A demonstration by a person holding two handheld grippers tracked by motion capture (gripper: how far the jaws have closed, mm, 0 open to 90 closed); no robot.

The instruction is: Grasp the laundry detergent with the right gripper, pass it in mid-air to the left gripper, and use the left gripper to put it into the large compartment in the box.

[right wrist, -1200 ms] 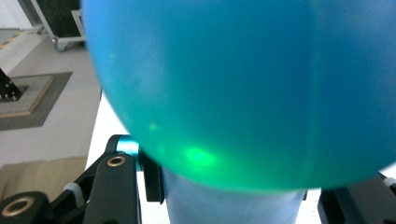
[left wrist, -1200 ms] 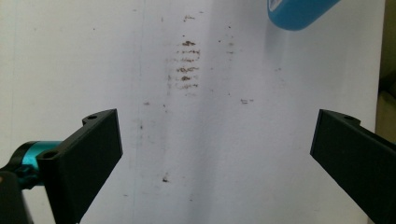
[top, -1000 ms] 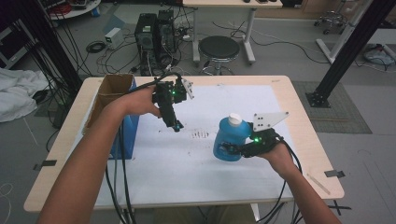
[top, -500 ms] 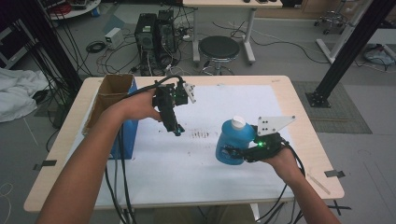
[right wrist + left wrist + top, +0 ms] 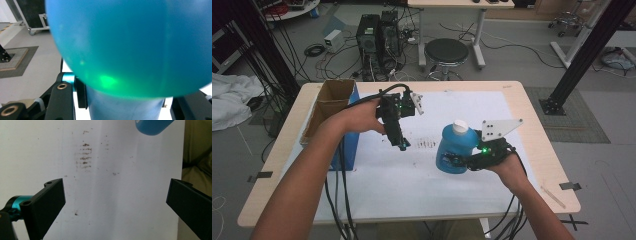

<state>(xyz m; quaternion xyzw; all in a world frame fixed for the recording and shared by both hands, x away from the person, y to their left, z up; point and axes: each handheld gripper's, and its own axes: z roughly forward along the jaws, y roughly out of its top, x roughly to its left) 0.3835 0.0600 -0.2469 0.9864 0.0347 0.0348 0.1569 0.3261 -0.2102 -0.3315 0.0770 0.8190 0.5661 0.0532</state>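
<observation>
A blue bottle (image 5: 453,150) with a white cap (image 5: 460,126) is right of the table's middle, leaning slightly. My right gripper (image 5: 458,162) is shut on its lower body from the right. In the right gripper view the blue bottle (image 5: 130,50) looms close, with a black jaw on each side of it. My left gripper (image 5: 403,145) hangs over the white sheet (image 5: 377,175), pointing down, left of the bottle and apart from it. Its jaws stand wide open with nothing between them (image 5: 113,202); brown smudges (image 5: 85,157) and the bottle's base (image 5: 152,123) lie ahead.
An open cardboard box (image 5: 332,100) with a blue side stands at the table's left edge. The brown smudges (image 5: 427,144) mark the sheet between the two grippers. Cables trail from both grippers off the near edge. A stool (image 5: 446,52) stands beyond the wooden table (image 5: 532,130).
My left gripper has drifted a little nearer and lower over the sheet. The bottle has shifted slightly left in my right gripper, which stays shut on it.
</observation>
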